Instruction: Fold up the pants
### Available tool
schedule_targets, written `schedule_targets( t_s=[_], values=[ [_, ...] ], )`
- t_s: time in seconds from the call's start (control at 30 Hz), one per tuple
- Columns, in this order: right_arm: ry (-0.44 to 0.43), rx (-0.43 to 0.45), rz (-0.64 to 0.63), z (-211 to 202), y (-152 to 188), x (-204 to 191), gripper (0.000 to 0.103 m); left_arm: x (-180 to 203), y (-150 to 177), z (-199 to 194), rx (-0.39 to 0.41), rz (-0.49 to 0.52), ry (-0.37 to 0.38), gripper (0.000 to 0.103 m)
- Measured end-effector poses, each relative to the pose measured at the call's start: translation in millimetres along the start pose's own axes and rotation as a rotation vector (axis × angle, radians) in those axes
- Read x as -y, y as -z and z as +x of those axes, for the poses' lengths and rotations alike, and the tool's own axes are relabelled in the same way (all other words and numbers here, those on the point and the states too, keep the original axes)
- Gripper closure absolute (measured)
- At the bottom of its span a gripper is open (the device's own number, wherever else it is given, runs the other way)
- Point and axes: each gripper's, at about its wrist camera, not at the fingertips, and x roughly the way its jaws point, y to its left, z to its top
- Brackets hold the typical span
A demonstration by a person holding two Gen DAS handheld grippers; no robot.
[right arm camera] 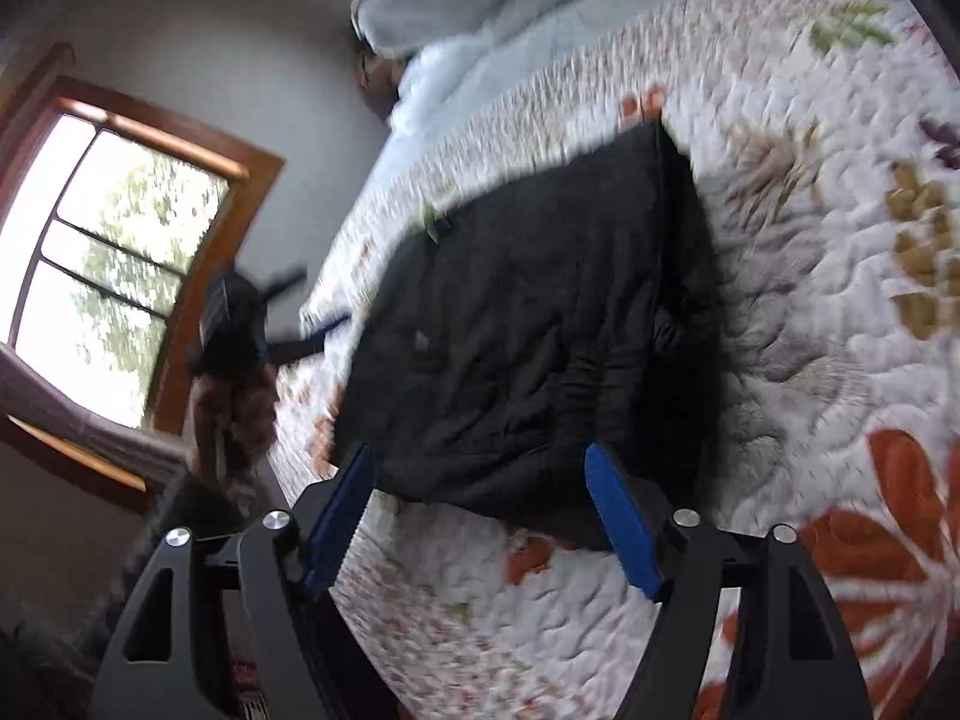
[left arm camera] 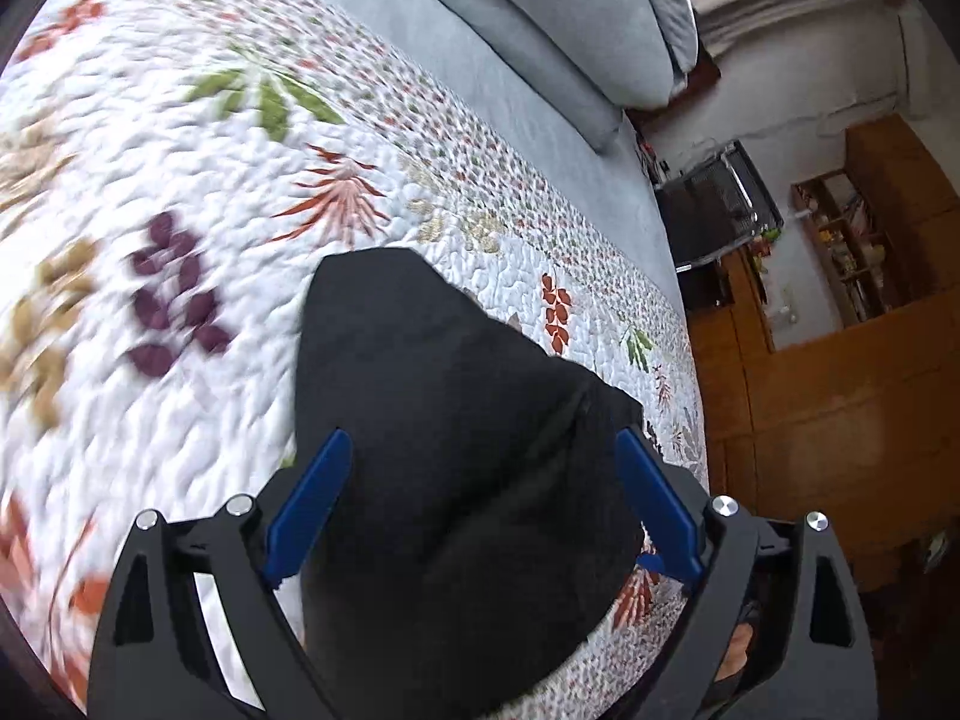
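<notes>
Floral quilt [left arm camera: 180, 180], black pants [left arm camera: 456, 450] between open left tongs [left arm camera: 483, 450]

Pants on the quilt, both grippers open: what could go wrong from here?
1. The pants lie near the quilt's edge; a pull could drag them off.
2. Both views are blurred, so the left gripper or right gripper may miss the edge.
3. The cloth looks bunched; the fold may come out crooked.
</notes>
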Motion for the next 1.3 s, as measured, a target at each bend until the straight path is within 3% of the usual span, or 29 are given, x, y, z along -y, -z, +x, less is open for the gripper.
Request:
schedule_targets(
  t_s=[0.07, 0.1, 0.2, 0.23, 0.33, 0.4, 0.47, 0.63, 0.73, 0.8, 0.87, 0.9, 1.0, 1.3],
  values=[
    [-0.01, 0.075, -0.02, -32, 10, -20, 0.026, 8, 22, -31, 0.046, 0.022, -0.013, 0.014],
    [0.029, 0.11, -0.041, -49, 20, -33, 0.02, 16, 38, -50, 0.078, 0.06, -0.047, 0.014],
    [0.262, 0.227, -0.161, -100, 73, -85, 0.004, 56, 102, -100, 0.213, 0.25, -0.261, 0.012],
    [0.313, 0.257, -0.2, -111, 92, -100, 0.003, 76, 136, -119, 0.272, 0.341, -0.331, 0.011],
    [0.467, 0.318, -0.305, -134, 147, -144, 0.003, 116, 216, -156, 0.397, 0.469, -0.456, 0.003],
    [0.56, 0.344, -0.355, -143, 185, -171, 0.003, 134, 262, -174, 0.438, 0.474, -0.503, 0.003],
    [0.626, 0.364, -0.385, -147, 214, -194, 0.004, 146, 299, -186, 0.447, 0.449, -0.493, 0.003],
    [0.642, 0.394, -0.383, -148, 262, -231, 0.004, 170, 369, -199, 0.425, 0.477, -0.535, 0.003],
    [0.67, 0.407, -0.408, -148, 277, -240, 0.004, 171, 394, -211, 0.457, 0.438, -0.569, 0.003],
    [0.633, 0.405, -0.395, -151, 285, -244, 0.004, 173, 406, -216, 0.44, 0.447, -0.612, 0.003],
    [0.629, 0.409, -0.38, -153, 291, -247, 0.004, 178, 415, -219, 0.473, 0.473, -0.695, 0.003],
    [0.635, 0.409, -0.377, -153, 291, -248, 0.004, 178, 418, -220, 0.479, 0.478, -0.698, 0.003],
    [0.642, 0.39, -0.362, -150, 292, -250, 0.004, 180, 427, -225, 0.471, 0.483, -0.653, 0.003],
    [0.548, 0.34, -0.358, -130, 289, -258, 0.004, 185, 428, -227, 0.47, 0.418, -0.657, 0.003]
  ],
)
